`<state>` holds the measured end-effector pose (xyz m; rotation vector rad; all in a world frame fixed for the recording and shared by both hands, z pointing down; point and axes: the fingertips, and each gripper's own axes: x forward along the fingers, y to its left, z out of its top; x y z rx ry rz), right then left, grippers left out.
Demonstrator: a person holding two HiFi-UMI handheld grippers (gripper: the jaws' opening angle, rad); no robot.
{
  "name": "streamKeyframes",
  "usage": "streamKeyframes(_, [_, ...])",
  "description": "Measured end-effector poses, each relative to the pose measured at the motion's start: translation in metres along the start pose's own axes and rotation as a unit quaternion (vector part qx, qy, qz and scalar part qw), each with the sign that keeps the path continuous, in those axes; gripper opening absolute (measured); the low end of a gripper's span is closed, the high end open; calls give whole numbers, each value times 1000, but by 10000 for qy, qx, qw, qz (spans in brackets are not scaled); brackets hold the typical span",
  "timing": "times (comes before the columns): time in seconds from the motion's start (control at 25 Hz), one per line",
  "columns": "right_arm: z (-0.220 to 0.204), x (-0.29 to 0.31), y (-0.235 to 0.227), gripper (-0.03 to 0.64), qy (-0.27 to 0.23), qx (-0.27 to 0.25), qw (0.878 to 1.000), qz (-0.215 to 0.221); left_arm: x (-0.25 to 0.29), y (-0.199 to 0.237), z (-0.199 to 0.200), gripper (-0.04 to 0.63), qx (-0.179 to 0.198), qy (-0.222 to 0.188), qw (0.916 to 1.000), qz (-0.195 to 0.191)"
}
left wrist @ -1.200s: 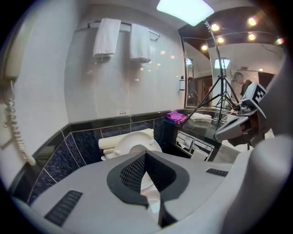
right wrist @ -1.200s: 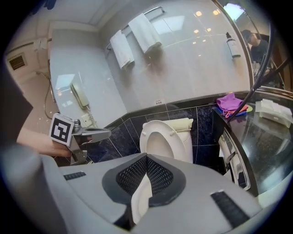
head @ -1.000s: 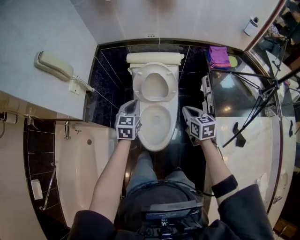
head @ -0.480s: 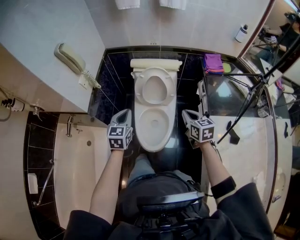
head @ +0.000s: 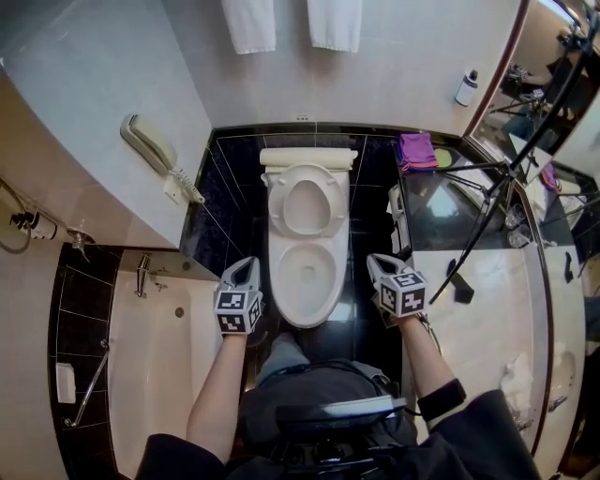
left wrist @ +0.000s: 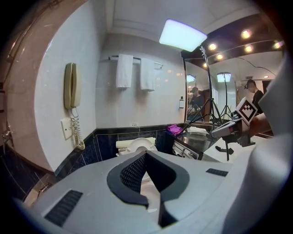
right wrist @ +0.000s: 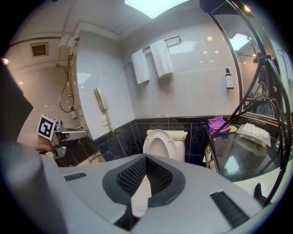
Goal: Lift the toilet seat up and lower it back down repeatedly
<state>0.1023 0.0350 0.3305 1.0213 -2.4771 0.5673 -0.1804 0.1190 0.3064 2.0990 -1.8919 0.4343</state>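
Looking down, we see the white oval plastic toilet seat (head: 307,204) standing up. It leans back against the cream-coloured tank (head: 307,157) by the wall. Under it the white toilet bowl (head: 307,270) is open, with shiny black tiles (head: 230,216) around it. Our grey left gripper (head: 244,272) is just beside the bowl's front on one side. Our grey right gripper (head: 377,265) is just beside it on the other side. Neither one touches the toilet. The left gripper's jaws are pressed together with nothing between them. The right gripper's jaws are pressed together too, and they pinch nothing. On the left wall hangs a cream-coloured phone with a curly cord (head: 148,142). A white bathtub (head: 155,375) is low on the left. Two white towels (head: 248,23) hang on the wall above the tank. A folded purple cloth (head: 415,147) lies on the dark glass counter (head: 441,211) at the right, near a black tripod (head: 487,220).
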Motion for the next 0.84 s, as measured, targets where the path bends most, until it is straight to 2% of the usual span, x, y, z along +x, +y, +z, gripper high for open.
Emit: streamKeyframes(0.84, [-18,0,-13,14,120,90,9999,-22,-1,-7,-11,-2,-40,111,9999,21])
